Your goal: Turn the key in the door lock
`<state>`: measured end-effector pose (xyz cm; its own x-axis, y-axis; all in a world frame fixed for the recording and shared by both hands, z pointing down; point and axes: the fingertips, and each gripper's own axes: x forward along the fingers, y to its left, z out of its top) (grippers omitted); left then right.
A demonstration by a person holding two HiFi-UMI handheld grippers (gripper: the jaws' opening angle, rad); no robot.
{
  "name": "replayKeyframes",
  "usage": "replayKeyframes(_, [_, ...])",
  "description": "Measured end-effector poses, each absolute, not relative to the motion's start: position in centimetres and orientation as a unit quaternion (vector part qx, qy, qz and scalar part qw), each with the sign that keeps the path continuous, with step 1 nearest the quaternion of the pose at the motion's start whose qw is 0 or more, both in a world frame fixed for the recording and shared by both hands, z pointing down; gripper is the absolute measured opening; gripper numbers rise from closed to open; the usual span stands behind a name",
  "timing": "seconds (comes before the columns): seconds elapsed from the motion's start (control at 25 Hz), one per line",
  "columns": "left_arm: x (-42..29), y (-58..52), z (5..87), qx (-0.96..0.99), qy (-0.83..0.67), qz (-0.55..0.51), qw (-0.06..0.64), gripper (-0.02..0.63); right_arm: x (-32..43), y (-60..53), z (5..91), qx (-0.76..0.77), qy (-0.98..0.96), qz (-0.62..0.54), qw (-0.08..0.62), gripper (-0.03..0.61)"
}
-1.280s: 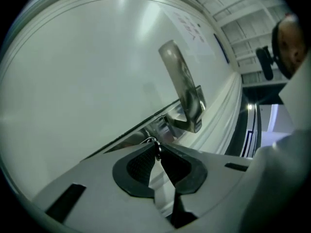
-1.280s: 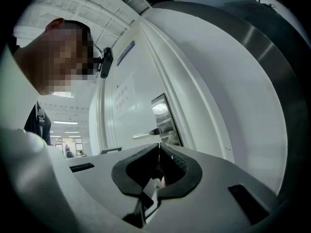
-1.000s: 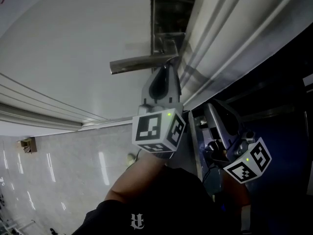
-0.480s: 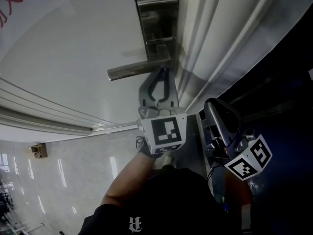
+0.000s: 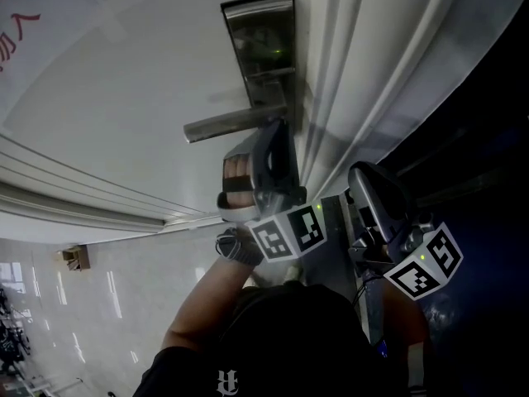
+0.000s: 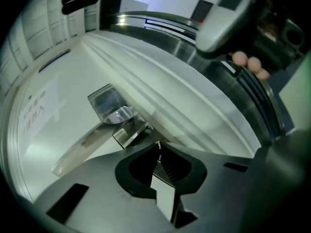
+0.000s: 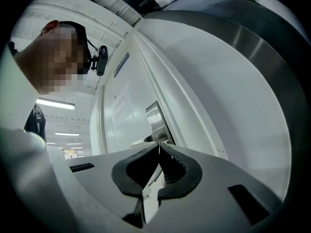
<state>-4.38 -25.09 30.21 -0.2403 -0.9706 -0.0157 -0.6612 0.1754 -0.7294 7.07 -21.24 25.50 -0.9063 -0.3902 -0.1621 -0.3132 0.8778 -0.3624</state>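
A steel lock plate (image 5: 260, 52) with a lever handle (image 5: 231, 125) sits on the white door. My left gripper (image 5: 277, 131) points at the plate just below the lever, rolled onto its side. In the left gripper view its tips (image 6: 159, 145) pinch a thin sliver of metal, the key (image 6: 158, 148), in front of the plate (image 6: 104, 101). Its jaws have just been closing a little on it. The keyhole itself is hidden behind the jaws. My right gripper (image 5: 361, 180) hangs back at the door's edge, shut, with nothing between its tips (image 7: 159, 147).
White door frame mouldings (image 5: 355, 81) run right of the lock, with a dark opening (image 5: 479, 155) beyond them. A paper notice (image 5: 25, 23) with red print is taped to the door at the upper left. Glossy floor tiles (image 5: 99, 304) lie below.
My left gripper has rolled about a quarter turn on its own axis at the lock, its marker cube swinging round. The right gripper has stayed put.
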Motion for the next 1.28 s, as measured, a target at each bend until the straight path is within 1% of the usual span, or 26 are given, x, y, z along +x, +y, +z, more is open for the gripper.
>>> replayKeyframes(0.16, [-4.1,-25.1,30.6,-0.541,0.676,-0.387,0.318,0.02,7.4,-21.7,25.5,-0.185,0.96,-0.17,0.121,0.017])
replayKeyframes(0.44, [-3.9,-25.1,31.0,-0.525,0.623,-0.444,0.373,0.022,7.5,-21.8,25.4,-0.183,0.961,-0.169,0.123,0.017])
replayKeyframes(0.64, [-3.9,-24.9,31.0,-0.547,0.631,-0.412,0.364,0.021,7.2,-21.6,25.2,-0.179,0.963,-0.166,0.119,0.017])
replayKeyframes(0.76, [-3.8,-23.8,30.7,-0.574,0.653,-0.362,0.337,0.021,7.1,-21.4,25.1,-0.179,0.963,-0.163,0.116,0.017])
replayKeyframes(0.84, [-3.8,-22.8,30.5,-0.61,0.671,-0.308,0.287,0.021,7.0,-21.3,25.0,-0.178,0.964,-0.162,0.114,0.017])
replayKeyframes(0.88, [-3.9,-22.3,30.4,-0.634,0.682,-0.268,0.248,0.021,7.0,-21.3,25.0,-0.179,0.964,-0.161,0.113,0.017])
replayKeyframes(1.0, [-4.4,-21.3,30.3,-0.712,0.69,-0.093,0.085,0.021,7.1,-21.2,24.9,-0.18,0.964,-0.161,0.112,0.017])
replayKeyframes(1.08, [-4.6,-21.0,30.4,-0.753,0.655,0.042,-0.045,0.021,7.2,-21.2,24.9,-0.181,0.964,-0.161,0.111,0.017])
replayKeyframes(1.16, [-4.7,-21.0,30.2,-0.769,0.594,0.175,-0.16,0.021,7.3,-21.2,24.9,-0.183,0.963,-0.162,0.11,0.017])
replayKeyframes(1.24, [-5.2,-21.0,30.2,-0.756,0.534,0.287,-0.246,0.023,7.3,-21.0,24.9,-0.182,0.963,-0.165,0.109,0.017])
replayKeyframes(1.28, [-5.6,-21.0,30.2,-0.744,0.512,0.331,-0.275,0.025,7.3,-20.9,24.9,-0.182,0.963,-0.167,0.109,0.017])
